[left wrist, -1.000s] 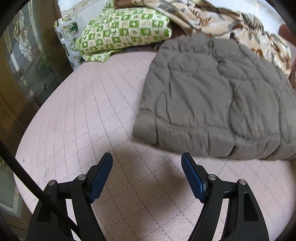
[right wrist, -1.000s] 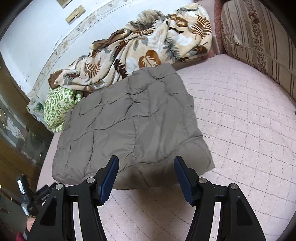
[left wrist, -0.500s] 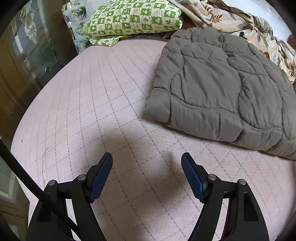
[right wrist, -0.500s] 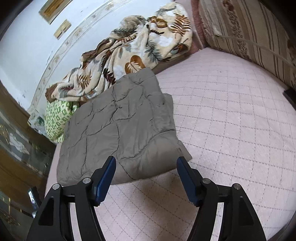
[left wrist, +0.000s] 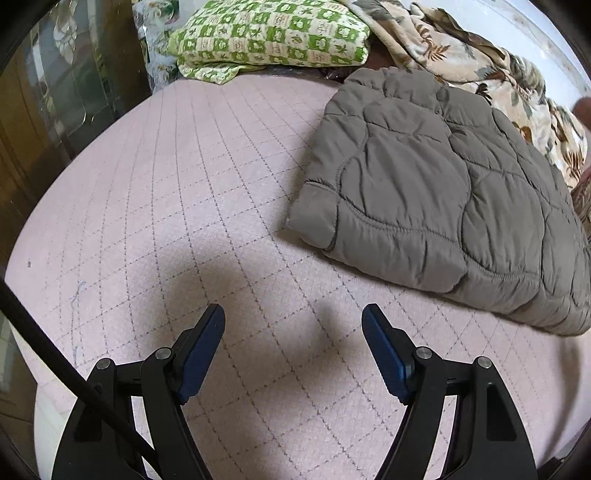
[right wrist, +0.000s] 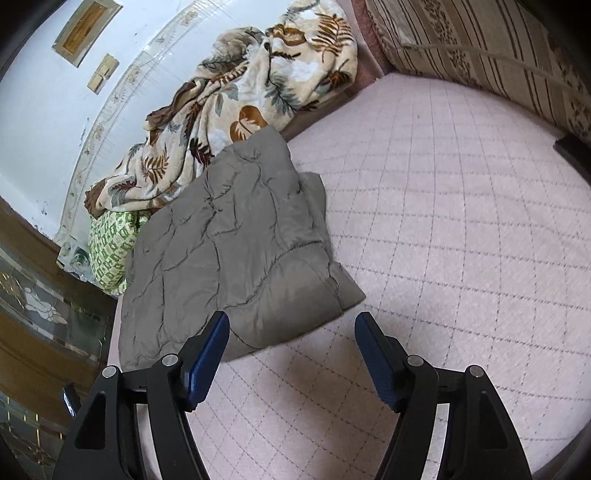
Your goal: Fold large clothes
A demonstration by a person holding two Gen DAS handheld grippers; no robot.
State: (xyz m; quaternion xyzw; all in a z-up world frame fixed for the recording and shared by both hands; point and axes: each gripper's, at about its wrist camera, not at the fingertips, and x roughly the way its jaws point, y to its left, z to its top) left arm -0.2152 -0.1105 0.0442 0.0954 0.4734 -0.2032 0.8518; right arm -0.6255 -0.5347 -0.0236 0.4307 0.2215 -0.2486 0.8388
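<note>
Both grippers, left gripper (left wrist: 293, 321) and right gripper (right wrist: 291, 328), hang over the pink quilted bed (left wrist: 184, 184), fingers spread wide, holding nothing. Grey puffer jacket (right wrist: 229, 251) lies folded on the bed beside green pillow (left wrist: 269, 37) and leaf-print blanket (right wrist: 258, 92).

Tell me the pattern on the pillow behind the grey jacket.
Green and cream checks with small leaf motifs on the pillow; clearest in the left wrist view.

left tongs (left wrist: 293, 328): spread wide, empty | right tongs (right wrist: 291, 332): spread wide, empty
</note>
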